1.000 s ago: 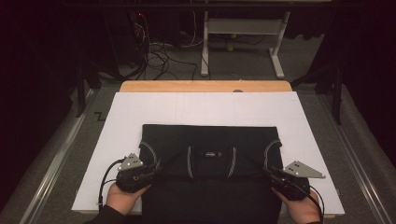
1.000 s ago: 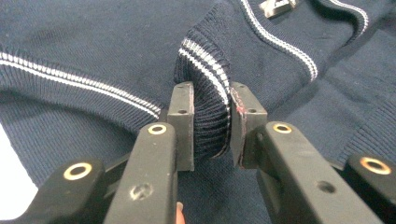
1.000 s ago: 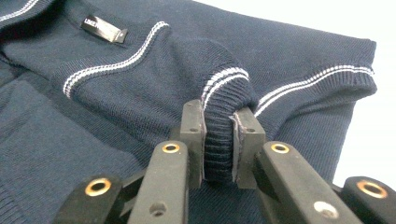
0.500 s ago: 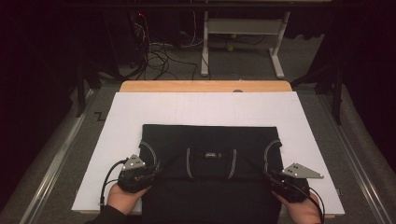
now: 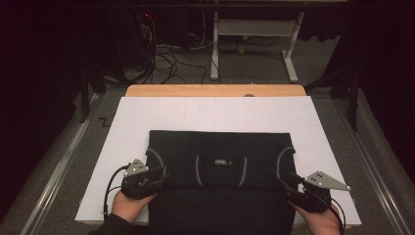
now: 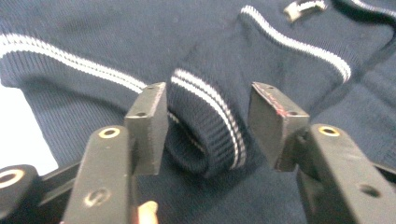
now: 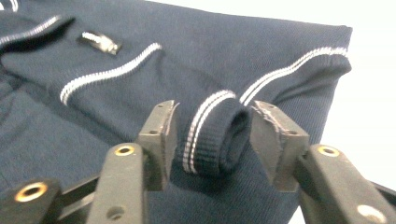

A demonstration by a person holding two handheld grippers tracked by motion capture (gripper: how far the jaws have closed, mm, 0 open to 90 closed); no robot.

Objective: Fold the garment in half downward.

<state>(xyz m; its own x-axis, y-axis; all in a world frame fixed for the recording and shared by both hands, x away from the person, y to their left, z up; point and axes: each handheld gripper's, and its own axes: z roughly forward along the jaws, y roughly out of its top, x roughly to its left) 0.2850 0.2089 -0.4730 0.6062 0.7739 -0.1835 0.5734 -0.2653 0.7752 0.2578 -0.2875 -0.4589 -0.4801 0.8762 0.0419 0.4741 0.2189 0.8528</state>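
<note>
A dark navy knitted garment (image 5: 220,196) with thin white stripes lies folded flat on a white sheet (image 5: 215,115). My left gripper (image 5: 164,176) sits at its lower left edge, held by a hand. In the left gripper view the left gripper (image 6: 209,100) has just been opening. A rolled striped cuff (image 6: 205,135) lies loose between its pads. My right gripper (image 5: 284,182) is at the lower right edge. Seen along its own jaws, the right gripper (image 7: 217,116) has also just been opening, with a rolled striped cuff (image 7: 215,140) between the pads, unpressed.
The white sheet covers a wooden tabletop (image 5: 215,90). Metal rails (image 5: 54,171) run along both sides of the table. Beyond the far edge stand a white desk frame (image 5: 254,29) and tangled floor cables (image 5: 166,58). Bare sheet lies beyond the garment.
Both hands stay at the garment's lower corners. The jaws of both grippers look slightly wider apart than in the earlier frames. The garment has not shifted.
</note>
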